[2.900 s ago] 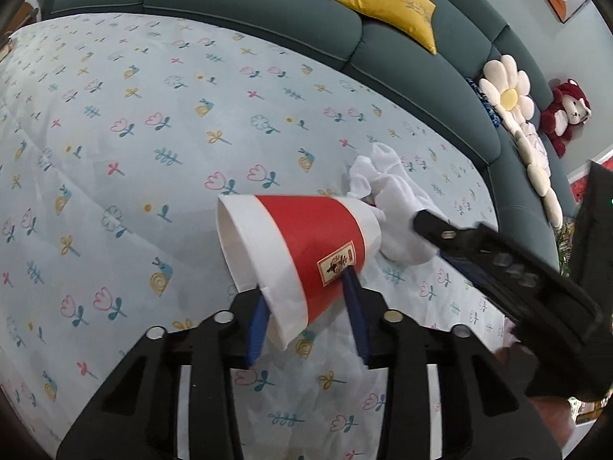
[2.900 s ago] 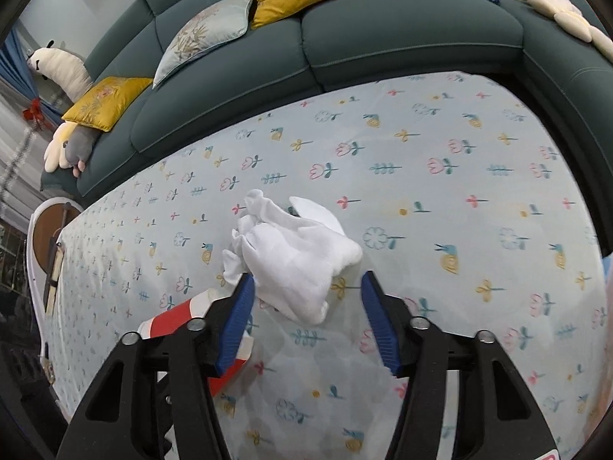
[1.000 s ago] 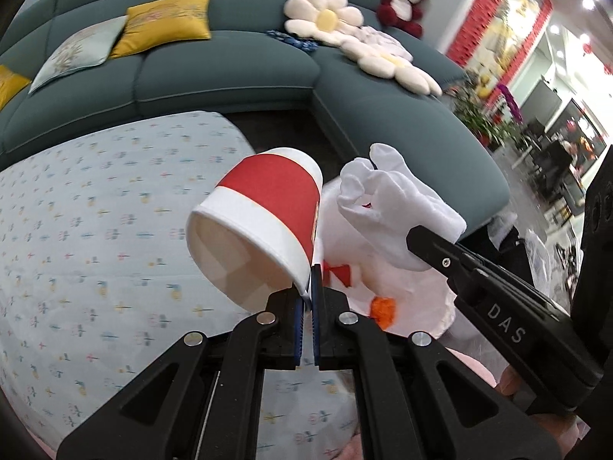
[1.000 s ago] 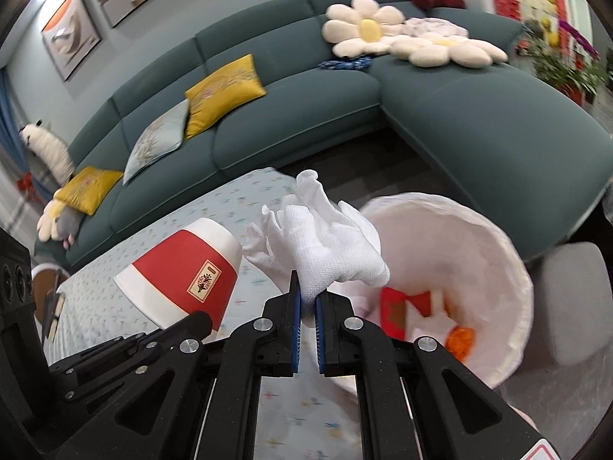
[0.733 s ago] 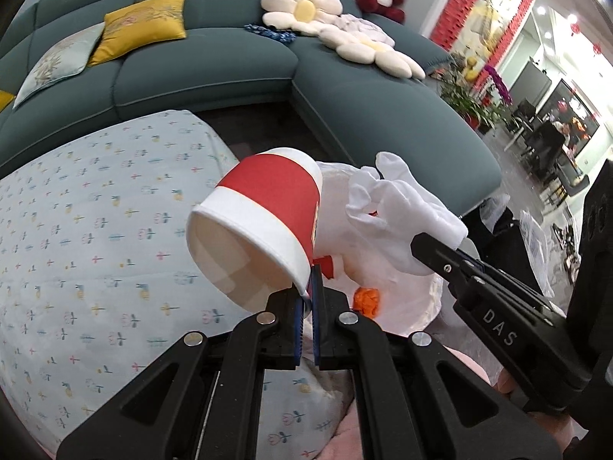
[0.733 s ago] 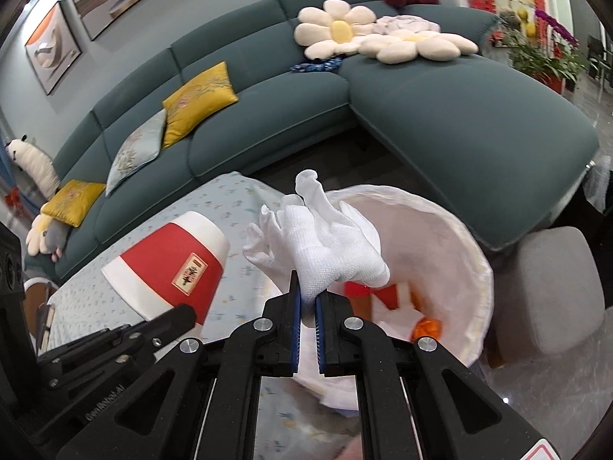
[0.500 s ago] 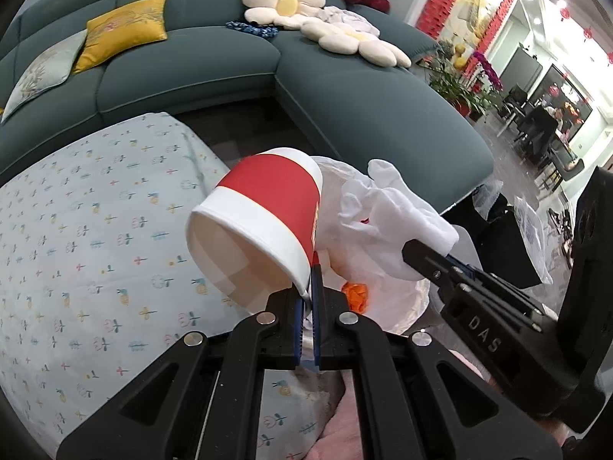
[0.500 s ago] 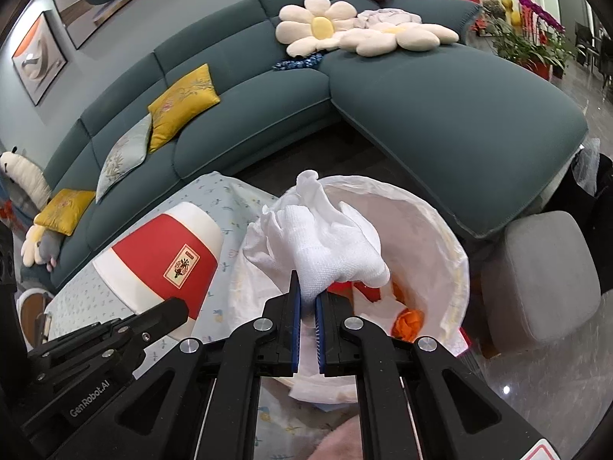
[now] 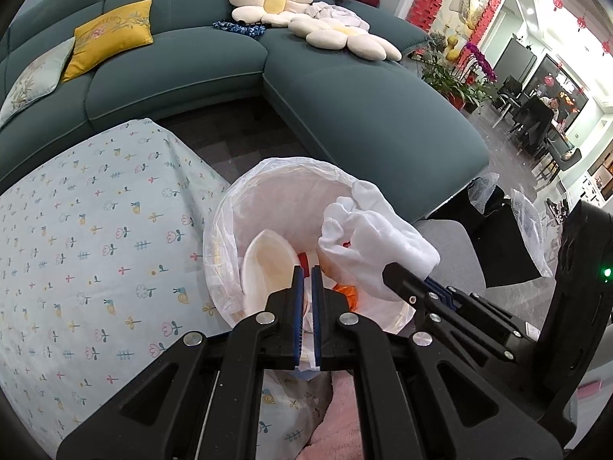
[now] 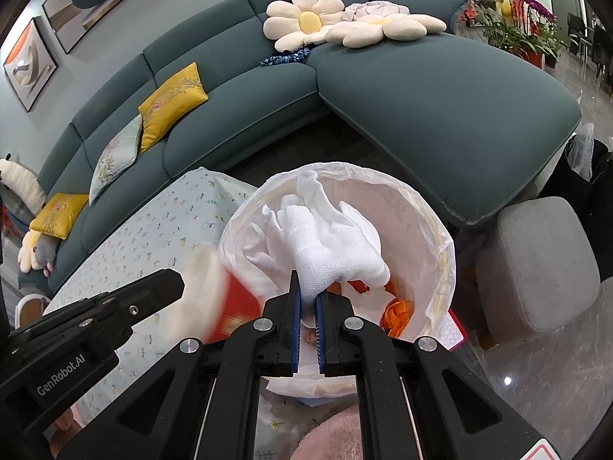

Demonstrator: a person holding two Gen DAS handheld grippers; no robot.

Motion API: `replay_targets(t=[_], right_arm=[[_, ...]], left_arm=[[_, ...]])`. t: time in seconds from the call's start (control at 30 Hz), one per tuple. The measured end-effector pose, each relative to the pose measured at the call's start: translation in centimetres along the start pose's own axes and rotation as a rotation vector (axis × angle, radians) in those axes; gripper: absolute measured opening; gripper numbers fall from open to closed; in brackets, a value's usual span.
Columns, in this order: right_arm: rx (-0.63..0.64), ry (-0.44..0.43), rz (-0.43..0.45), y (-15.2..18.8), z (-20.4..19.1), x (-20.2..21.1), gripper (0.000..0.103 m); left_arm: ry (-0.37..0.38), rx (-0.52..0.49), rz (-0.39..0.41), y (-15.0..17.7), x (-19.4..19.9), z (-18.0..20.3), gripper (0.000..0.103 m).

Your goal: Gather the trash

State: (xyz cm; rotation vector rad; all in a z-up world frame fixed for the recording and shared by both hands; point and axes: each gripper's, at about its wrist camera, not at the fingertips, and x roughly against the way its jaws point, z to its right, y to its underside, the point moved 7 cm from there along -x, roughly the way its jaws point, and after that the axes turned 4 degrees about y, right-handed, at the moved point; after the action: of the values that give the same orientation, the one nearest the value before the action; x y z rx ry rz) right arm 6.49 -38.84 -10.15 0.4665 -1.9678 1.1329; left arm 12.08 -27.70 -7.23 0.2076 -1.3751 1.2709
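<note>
Hovering over lined bin: white cloth wad pinched in right gripper, soft/light, held by bunched end. Paper cup, thin, crushable, clamped at rim by left gripper, inside bin mouth.

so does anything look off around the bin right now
Only the paper cup: it sits tipped inside the lined bin, mouth towards the camera, and seems loose from the left gripper, whose jaws are shut. The right view shows it blurred. Nothing spilled; the right gripper pinches the white cloth above the bin.
</note>
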Motion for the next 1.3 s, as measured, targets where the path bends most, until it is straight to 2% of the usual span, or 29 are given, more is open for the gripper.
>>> replay_targets(t=[0.27,0.33,0.43,0.67,0.7,0.77,1.03,1.13,1.3], right_arm=[[0.012,-0.004,-0.009,0.0,-0.4,-0.3,0.008],[0.014,-0.005,-0.012,0.0,-0.5,-0.4,0.010],[0.017,-0.004,-0.010,-0.2,-0.7,-0.5,0.012],[0.031,-0.004,-0.007,-0.2,-1.5,-0.7,0.014],[0.032,-0.004,-0.004,-0.2,-1.5,-0.7,0.015],[0.034,-0.004,0.005,-0.3,-1.8,-0.5,0.027],[0.057,-0.009,0.010,-0.5,-3.0,-0.2,0.030],[0.063,-0.007,0.011,-0.5,-3.3,-0.1,0.037],[0.075,-0.006,0.020,-0.6,-3.8,0.3,0.049]], left_arm=[[-0.012,0.028,-0.001,0.0,-0.1,-0.4,0.006],[-0.024,0.040,-0.002,0.2,-0.1,-0.7,0.020],[-0.046,0.057,0.004,0.5,0.1,-1.6,0.028],[-0.066,0.078,-0.003,0.8,0.4,-3.1,0.029],[-0.066,0.078,-0.002,0.8,0.4,-3.2,0.029],[-0.070,0.071,0.001,0.8,0.6,-3.3,0.029],[-0.083,0.080,0.011,1.0,1.3,-4.2,0.030],[-0.095,0.092,0.018,1.2,1.6,-4.7,0.040],[-0.105,0.100,0.027,1.4,2.0,-5.4,0.041]])
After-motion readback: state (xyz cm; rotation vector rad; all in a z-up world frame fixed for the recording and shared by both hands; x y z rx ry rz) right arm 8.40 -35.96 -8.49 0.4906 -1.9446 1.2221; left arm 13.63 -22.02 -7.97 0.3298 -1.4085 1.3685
